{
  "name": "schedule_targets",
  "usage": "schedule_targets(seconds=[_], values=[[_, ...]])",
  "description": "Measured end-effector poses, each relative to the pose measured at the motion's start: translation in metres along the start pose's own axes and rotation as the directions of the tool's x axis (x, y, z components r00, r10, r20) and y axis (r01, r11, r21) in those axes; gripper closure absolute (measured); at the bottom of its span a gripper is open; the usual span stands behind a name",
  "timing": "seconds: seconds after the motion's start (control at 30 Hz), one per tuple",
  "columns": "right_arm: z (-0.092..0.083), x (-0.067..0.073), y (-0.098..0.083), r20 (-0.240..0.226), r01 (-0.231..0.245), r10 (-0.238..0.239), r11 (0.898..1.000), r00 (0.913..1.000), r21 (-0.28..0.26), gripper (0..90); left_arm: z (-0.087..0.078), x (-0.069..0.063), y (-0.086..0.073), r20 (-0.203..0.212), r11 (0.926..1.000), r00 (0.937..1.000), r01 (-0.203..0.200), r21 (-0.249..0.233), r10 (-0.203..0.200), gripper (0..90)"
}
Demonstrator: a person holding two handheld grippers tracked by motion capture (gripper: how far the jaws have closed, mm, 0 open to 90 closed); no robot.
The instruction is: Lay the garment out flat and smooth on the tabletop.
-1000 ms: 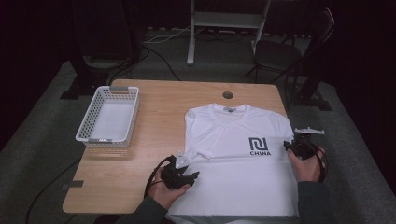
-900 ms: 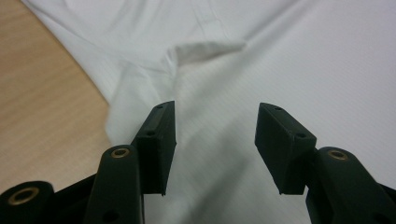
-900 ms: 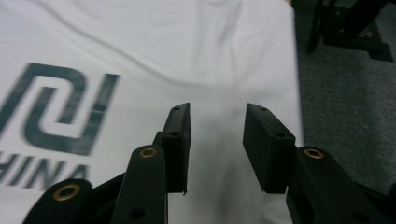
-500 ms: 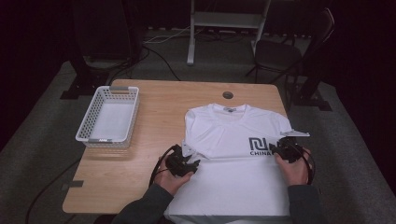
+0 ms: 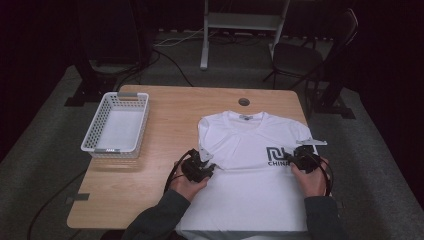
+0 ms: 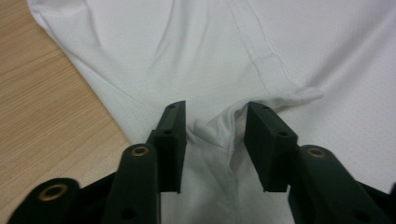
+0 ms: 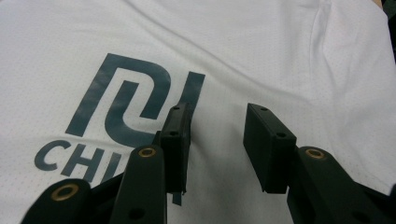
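- A white short-sleeved T-shirt of fine mesh fabric [image 5: 250,165] lies flat, front side up, on the right half of the light wooden counter [image 5: 165,120]; its lower hem reaches the near edge of the counter.
- The shirt has a dark printed logo [image 7: 135,100] on the chest, with dark letters under it.
- The left hand-held gripper [image 5: 201,167] is at the left side of the shirt, where the sleeve meets the body.
- In the left gripper view, a raised fold of the white fabric [image 6: 219,126] stands between its two black jaws. The jaws have just been closing on this fold, but there is a gap beside the left pad, so they are not yet pressing it.
- The right hand-held gripper [image 5: 301,159] is on the right side of the chest, just beside the logo.
- In the right gripper view its jaws are apart over flat fabric [image 7: 217,135]; the left jaw covers a part of the logo and nothing is gripped.
- An empty white plastic basket with perforated walls [image 5: 116,125] stands on the left part of the counter, well apart from the shirt.
- A small round dark hole [image 5: 244,102] is in the counter just behind the collar of the shirt.
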State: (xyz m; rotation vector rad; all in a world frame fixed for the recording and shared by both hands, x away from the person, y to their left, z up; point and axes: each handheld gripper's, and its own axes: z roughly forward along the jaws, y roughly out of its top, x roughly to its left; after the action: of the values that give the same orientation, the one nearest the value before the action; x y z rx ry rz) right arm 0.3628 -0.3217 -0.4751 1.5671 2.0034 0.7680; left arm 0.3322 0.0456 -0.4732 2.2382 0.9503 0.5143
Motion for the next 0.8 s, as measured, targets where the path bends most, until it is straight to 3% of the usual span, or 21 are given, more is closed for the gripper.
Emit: schedule_targets(seconds=[0.33,0.5,0.8], values=[[0.002,-0.005,0.002,0.009,-0.004,0.003,1.0,1.0,0.001,60.6,-0.007,-0.001,-0.001,-0.02,0.9987,0.9985,-0.051,0.01,0.051,83.4],[0.002,-0.005,0.002,0.005,-0.007,0.007,1.0,1.0,0.001,60.6,-0.013,0.002,-0.004,-0.042,0.997,0.9963,-0.075,0.018,0.076,84.9],[0.002,-0.007,0.002,-0.003,-0.015,0.015,1.0,0.9999,0.001,60.3,-0.023,0.021,-0.011,-0.067,0.9992,0.9969,-0.039,0.012,0.04,85.1]])
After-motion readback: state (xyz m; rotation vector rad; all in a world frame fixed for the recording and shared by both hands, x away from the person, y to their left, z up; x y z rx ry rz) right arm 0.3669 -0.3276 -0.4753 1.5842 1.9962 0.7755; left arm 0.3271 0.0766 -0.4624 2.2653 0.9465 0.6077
